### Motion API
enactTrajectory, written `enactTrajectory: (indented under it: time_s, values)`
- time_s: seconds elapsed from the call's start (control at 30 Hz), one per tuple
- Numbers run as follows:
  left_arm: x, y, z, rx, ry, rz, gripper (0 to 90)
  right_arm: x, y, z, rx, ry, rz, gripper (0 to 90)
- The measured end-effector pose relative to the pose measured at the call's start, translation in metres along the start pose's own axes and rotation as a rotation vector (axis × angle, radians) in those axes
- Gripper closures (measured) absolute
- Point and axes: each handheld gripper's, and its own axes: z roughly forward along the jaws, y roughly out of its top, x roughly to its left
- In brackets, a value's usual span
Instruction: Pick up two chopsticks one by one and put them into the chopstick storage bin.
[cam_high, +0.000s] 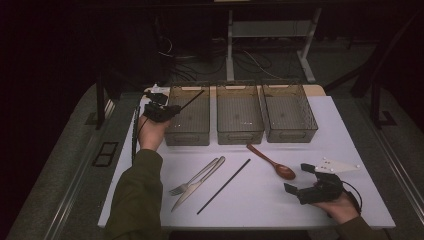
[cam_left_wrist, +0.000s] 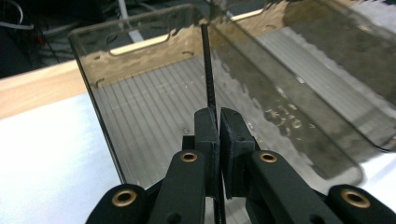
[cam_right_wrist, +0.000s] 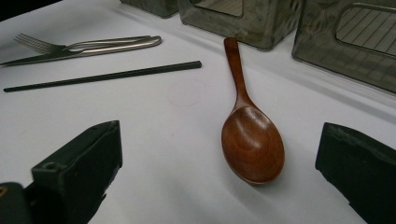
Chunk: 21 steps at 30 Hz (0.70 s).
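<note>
The thin black chopstick (cam_left_wrist: 208, 70) is long, straight and dark. The left gripper (cam_left_wrist: 218, 122) pinches it, with both jaws pressed tight on its sides. The stick pokes out past the jaws and slants over the smoky see-through plastic bin on the left (cam_high: 188, 111). In the left gripper view the stick's tip is over the far end of this bin, near its far wall with the handle slot. The bin has a ribbed floor. From above, the left gripper (cam_high: 172, 111) is at the bin's left wall, and the stick (cam_high: 192, 101) slants up and across the bin's open top.

Two more smoky bins stand to the right in a row, the middle bin (cam_high: 239, 113) and the right bin (cam_high: 289, 112). They all sit at the far side of the white table (cam_high: 350, 150).

Nearer the person, a shiny metal fork (cam_high: 195, 177) and a shiny metal knife (cam_high: 199, 184) lie side by side and touch. Just to their right a second black chopstick (cam_high: 223, 186) lies flat on the table. Further right lies a brown wooden spoon (cam_high: 272, 162) with its bowl facing up.

The right gripper (cam_high: 297, 179) rests low at the table's near right. Its jaws are spread wide and hold nothing. In the right gripper view the spoon's bowl (cam_right_wrist: 252, 144) lies on the table between the two jaws, touching neither.

There are no readable words or labels on anything.
</note>
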Motion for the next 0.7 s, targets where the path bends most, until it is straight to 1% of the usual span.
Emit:
enactTrajectory:
  time_s: [0.07,0.17,0.27,0.37,0.43,0.5,0.57,0.63,0.7]
  values:
    - [0.001,0.0,0.007,0.01,0.001,-0.011,86.0,0.0,0.0,0.0,0.0,0.002,0.0,0.8]
    - [0.0,0.001,0.016,0.039,0.013,-0.003,86.0,0.001,0.0,0.0,0.0,0.004,-0.002,0.8]
    - [-0.001,0.0,0.025,0.054,0.011,-0.008,86.0,0.001,0.0,0.0,-0.001,0.006,-0.001,0.8]
    - [-0.003,-0.001,0.033,0.084,0.021,0.007,86.0,0.001,0.0,0.0,-0.002,0.007,-0.002,0.8]
    - [-0.003,-0.004,0.037,0.113,0.028,0.021,85.9,0.001,0.0,0.0,-0.003,0.007,-0.003,0.8]
    - [-0.003,-0.005,0.04,0.127,0.033,0.023,85.9,0.001,0.0,0.0,-0.004,0.007,-0.005,0.8]
    - [-0.002,-0.006,0.043,0.141,0.029,0.024,85.9,0.001,0.0,-0.001,-0.004,0.007,-0.004,0.8]
    - [-0.002,-0.007,0.044,0.145,0.019,0.016,85.6,0.001,0.0,-0.001,-0.006,0.008,-0.005,0.8]
    - [-0.002,-0.008,0.045,0.148,0.019,0.018,84.4,0.001,0.0,-0.001,-0.006,0.008,-0.005,0.8]
